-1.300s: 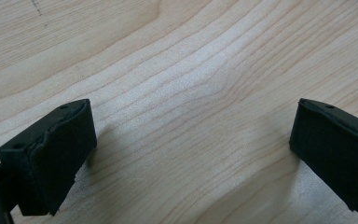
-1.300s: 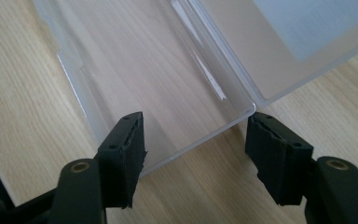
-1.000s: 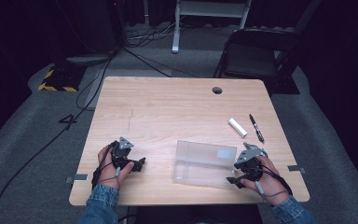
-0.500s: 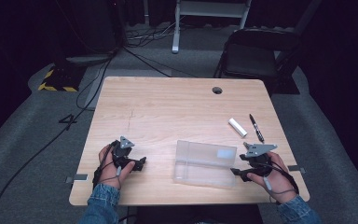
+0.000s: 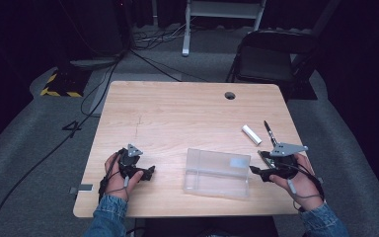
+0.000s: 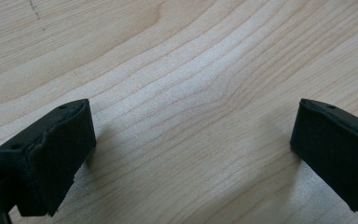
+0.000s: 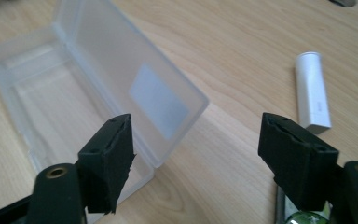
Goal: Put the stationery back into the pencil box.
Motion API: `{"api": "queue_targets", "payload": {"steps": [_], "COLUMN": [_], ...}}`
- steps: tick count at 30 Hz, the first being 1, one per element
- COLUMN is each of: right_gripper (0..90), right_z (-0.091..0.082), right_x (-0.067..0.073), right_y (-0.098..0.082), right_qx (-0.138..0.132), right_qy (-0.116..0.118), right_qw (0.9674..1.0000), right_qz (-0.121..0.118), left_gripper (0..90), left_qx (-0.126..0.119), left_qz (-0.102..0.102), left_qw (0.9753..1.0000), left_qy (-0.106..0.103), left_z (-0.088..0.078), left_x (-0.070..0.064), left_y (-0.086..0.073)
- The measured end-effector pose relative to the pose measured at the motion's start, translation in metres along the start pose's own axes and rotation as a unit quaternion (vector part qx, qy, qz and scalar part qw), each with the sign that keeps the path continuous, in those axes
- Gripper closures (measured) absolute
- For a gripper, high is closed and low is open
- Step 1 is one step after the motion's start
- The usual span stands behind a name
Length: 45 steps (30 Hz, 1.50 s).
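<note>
Right gripper [image 5: 256,171] hovers just right of the clear plastic box [image 5: 217,173], its jaws having just been opening, now wide with nothing between them. Left gripper [image 6: 191,154] rests gaping and empty on the wooden table [image 5: 177,113], well apart.

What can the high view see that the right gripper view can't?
High view alone: the black pen, the chair, and the left gripper resting on the table. Right gripper view alone: a pale label patch on the raised lid, seen up close. Both: the clear plastic box, open, the white tube, and the right gripper, jaws apart, just opening, nothing between them.
</note>
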State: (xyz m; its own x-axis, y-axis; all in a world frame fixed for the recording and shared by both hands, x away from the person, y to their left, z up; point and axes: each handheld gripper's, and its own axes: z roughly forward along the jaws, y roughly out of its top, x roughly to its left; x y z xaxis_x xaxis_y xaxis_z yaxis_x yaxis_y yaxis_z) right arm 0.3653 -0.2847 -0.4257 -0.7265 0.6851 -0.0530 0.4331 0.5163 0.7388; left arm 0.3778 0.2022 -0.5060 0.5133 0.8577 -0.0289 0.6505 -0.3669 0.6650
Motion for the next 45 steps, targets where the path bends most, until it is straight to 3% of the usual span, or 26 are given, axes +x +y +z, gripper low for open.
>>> {"api": "queue_targets", "payload": {"steps": [8,13,17,26,33,39,45], "right_gripper": [37.6,43.9,45.6,47.1,46.4,46.5,47.9], "right_z": [-0.001,0.000,0.002,0.013,0.026,0.035,0.046], "right_x": [-0.019,-0.033,-0.042,-0.080,-0.097,-0.111,-0.129], "right_y": [0.003,0.005,0.007,0.023,0.033,0.037,0.036], "right_qx": [-0.009,-0.013,-0.012,0.018,0.043,0.055,0.070], "right_qy": [-0.021,-0.053,-0.060,-0.083,-0.097,-0.106,-0.108], "right_qw": [0.9996,0.9979,0.9971,0.9949,0.9929,0.9905,0.9863], "right_qz": [0.019,0.035,0.045,0.054,0.052,0.068,0.104], "left_gripper": [0.3,0.3,0.3,0.3,0.3,0.2,0.2], "left_qx": [0.000,-0.001,0.000,0.000,0.000,0.000,-0.001], "left_qz": [0.000,0.000,0.000,0.001,0.000,0.003,0.003], "left_qw": [1.0000,1.0000,1.0000,1.0000,1.0000,1.0000,1.0000], "left_qy": [0.000,0.002,0.000,0.000,0.000,0.000,0.000], "left_z": [0.000,0.000,0.000,0.000,0.000,0.000,0.000], "left_x": [0.000,0.000,0.000,0.000,0.000,0.001,0.001], "left_y": [0.000,0.000,0.000,0.000,0.000,0.000,0.000]}}
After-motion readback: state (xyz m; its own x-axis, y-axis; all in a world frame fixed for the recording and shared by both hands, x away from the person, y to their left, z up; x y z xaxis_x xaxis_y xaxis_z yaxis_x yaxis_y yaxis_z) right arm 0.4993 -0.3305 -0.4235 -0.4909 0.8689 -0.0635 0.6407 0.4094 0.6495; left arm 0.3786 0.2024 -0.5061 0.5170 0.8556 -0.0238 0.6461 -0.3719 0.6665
